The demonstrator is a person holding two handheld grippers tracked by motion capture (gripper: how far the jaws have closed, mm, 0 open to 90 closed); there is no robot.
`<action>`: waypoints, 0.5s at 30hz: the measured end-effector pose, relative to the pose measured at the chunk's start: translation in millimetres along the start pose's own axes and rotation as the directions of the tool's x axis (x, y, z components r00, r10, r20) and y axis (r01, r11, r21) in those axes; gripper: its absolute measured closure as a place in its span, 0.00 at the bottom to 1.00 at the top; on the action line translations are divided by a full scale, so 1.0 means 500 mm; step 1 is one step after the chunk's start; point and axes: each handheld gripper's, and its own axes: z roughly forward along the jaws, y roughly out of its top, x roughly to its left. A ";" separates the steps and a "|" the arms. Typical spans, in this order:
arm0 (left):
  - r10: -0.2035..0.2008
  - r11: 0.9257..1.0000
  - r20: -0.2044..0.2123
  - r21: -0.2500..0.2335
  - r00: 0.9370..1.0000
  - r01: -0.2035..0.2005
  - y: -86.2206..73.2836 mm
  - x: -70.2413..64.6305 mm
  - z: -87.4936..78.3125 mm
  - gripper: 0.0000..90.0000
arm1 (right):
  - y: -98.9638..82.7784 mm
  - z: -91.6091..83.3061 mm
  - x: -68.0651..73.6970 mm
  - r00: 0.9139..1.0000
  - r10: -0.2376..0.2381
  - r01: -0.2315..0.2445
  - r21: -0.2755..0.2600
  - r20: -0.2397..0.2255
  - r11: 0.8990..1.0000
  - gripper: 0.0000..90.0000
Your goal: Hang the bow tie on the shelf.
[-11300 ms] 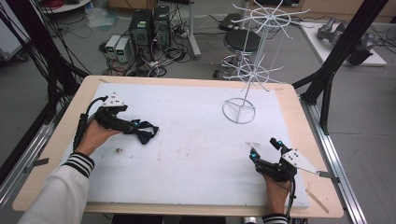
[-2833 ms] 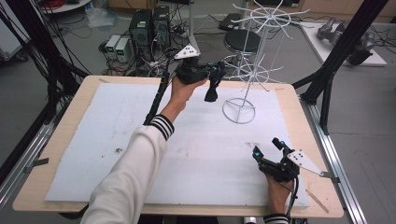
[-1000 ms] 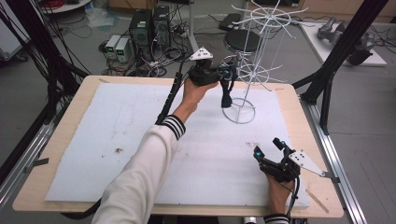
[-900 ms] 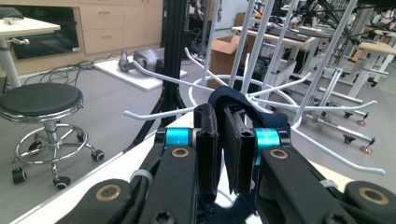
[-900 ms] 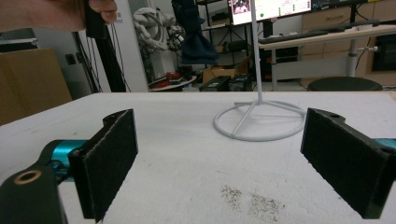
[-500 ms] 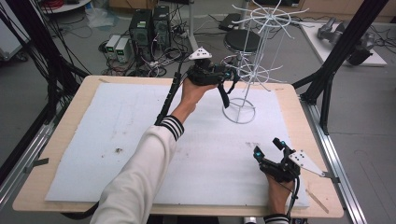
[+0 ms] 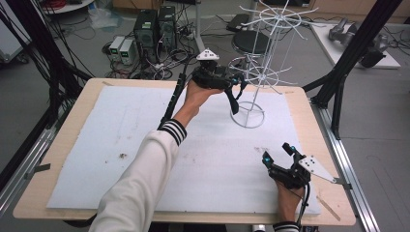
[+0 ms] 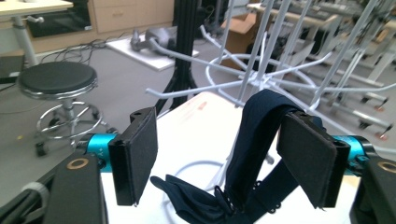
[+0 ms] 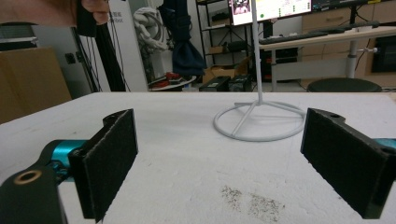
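Note:
A dark navy cloth [image 7: 233,99] with a strap hangs from my left gripper [image 7: 237,82], held up beside the lower tier of the white wire rack [image 7: 261,77]. In the left gripper view the jaws stand open, and the cloth [image 8: 254,135] loops over the right-hand jaw with its end dangling below. Rack prongs [image 8: 219,91] run just beyond the jaws; I cannot tell if the strap rests on one. My right gripper [image 7: 279,153] rests open and empty on the white mat [image 7: 96,145] at the front right, facing the rack's base ring [image 9: 259,122].
A round black stool [image 7: 251,42] and electronics boxes [image 7: 154,26] stand behind the table. Black frame posts [image 7: 348,63] rise at the right and left. Dark specks [image 9: 252,198] lie on the mat in front of the right gripper.
My left gripper carried the cloth from the left of the mat up to the rack; in the last second it shifted slightly right along the lower tier. The right gripper stayed put.

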 end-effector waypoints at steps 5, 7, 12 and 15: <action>0.007 1.000 0.000 0.025 1.000 -0.007 0.006 0.003 -0.006 0.30 | 0.000 0.000 0.000 1.000 -0.003 0.003 -0.001 -0.001 1.000 0.11; 0.005 1.000 0.000 0.031 1.000 -0.005 0.008 0.003 -0.007 0.29 | 0.000 0.000 0.000 1.000 -0.003 0.003 -0.001 -0.001 1.000 0.11; -0.014 0.998 -0.006 0.054 1.000 0.014 0.010 0.003 -0.006 0.27 | 0.000 0.000 0.001 1.000 -0.001 0.001 0.000 -0.001 1.000 0.11; -0.025 0.997 -0.008 0.067 1.000 0.025 0.011 0.003 -0.006 0.25 | 0.000 0.000 0.001 1.000 -0.003 0.003 0.000 0.000 1.000 0.11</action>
